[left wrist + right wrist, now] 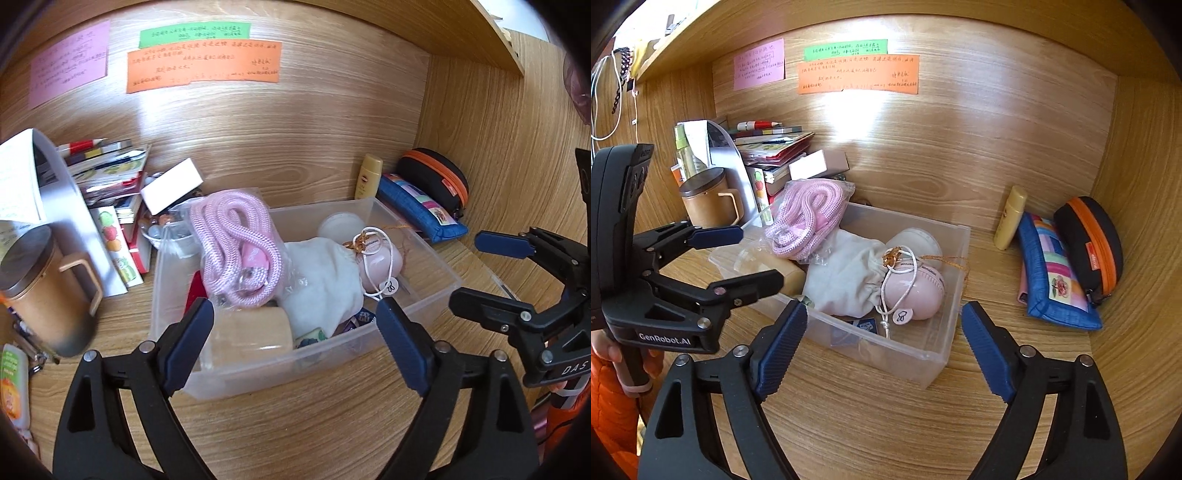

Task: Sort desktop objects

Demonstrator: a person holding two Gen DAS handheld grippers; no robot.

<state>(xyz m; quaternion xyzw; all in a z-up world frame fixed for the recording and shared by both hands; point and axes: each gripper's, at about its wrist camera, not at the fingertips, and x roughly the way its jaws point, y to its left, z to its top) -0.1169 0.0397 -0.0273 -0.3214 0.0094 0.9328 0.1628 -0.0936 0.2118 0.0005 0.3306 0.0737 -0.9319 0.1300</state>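
- Here, a clear plastic bin (424,254) on a wooden counter (295,424), set inside a wood-panelled desk alcove.
- Inside the bin: a bagged pink rope (236,251) at the left, resting partly over the bin's back rim; a white drawstring pouch (325,280) in the middle; a pale pink rounded gadget (916,291) with a white cord and tag at the right; a tan roll (251,332) against the front wall.
- Left hand-held gripper (295,350), jaws spread wide, hovering just over the bin's front edge, nothing between the blue pads.
- Right hand-held gripper (884,347), likewise spread wide and empty, near the bin's front right corner; no pad touching the bin.
- Left of the bin: a brown lidded mug (44,288) with a handle, a leaning stack of books (110,173) and a small white box (171,186).
- Right of the bin, well apart: a yellow bottle (1010,218) upright against the back wall, a blue patchwork pencil case (1056,273), then a black case with an orange zip (1089,243) in the corner.
- On the back wall: pink (759,63), green (846,49) and orange (858,75) handwritten notes.
- At the left edge of the right wrist view: fingers and an orange sleeve (609,406) around the other gripper's handle.
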